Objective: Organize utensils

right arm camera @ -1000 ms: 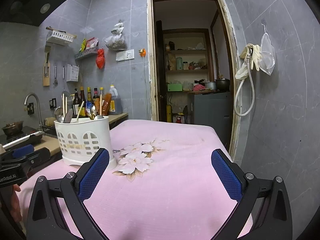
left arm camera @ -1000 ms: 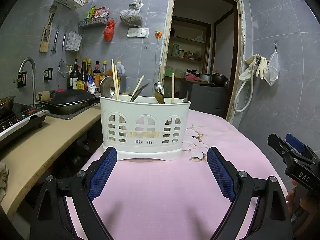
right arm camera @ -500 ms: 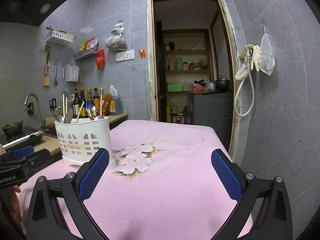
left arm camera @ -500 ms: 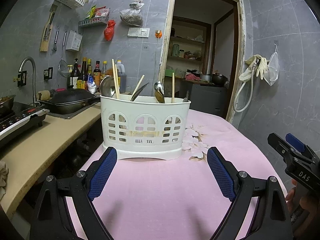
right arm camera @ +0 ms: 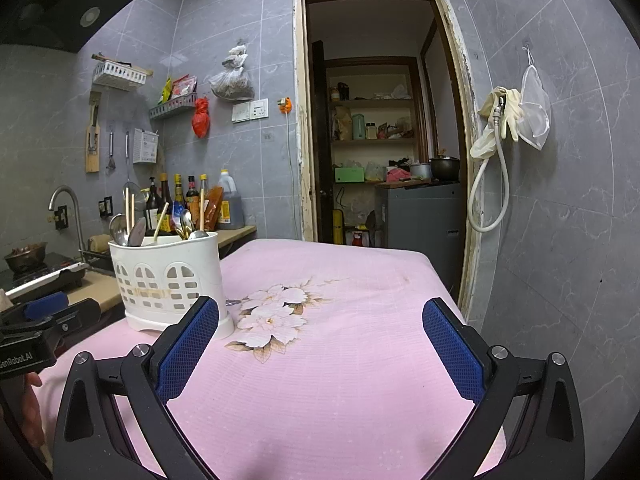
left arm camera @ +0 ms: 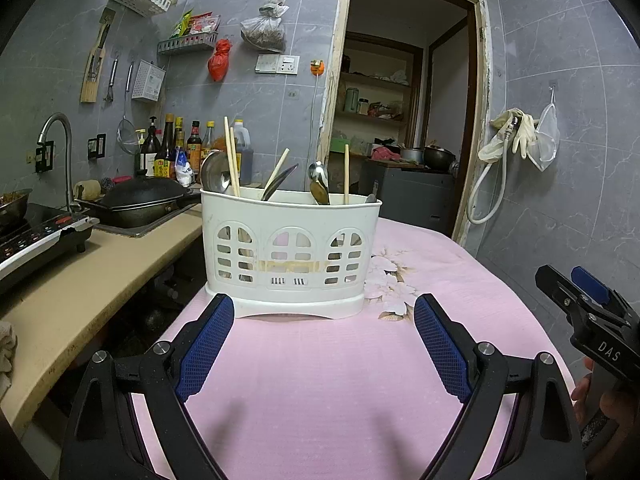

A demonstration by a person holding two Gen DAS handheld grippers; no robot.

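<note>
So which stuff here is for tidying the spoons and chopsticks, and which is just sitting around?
For the job:
white utensil basket
spoons
chopsticks
left gripper, open
right gripper, open

Just sitting around:
wok
sauce bottles
rubber gloves
red bag

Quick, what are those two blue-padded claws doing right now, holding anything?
Left gripper: open, holding nothing.
Right gripper: open, holding nothing.

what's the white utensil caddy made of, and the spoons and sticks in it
The caddy looks like matte white moulded plastic, with arched cut-out windows and a smooth rim. The spoons look like polished metal, probably steel, given their mirror-like glare. The chopsticks look like pale bare wood or bamboo; the frames leave that open.
</note>
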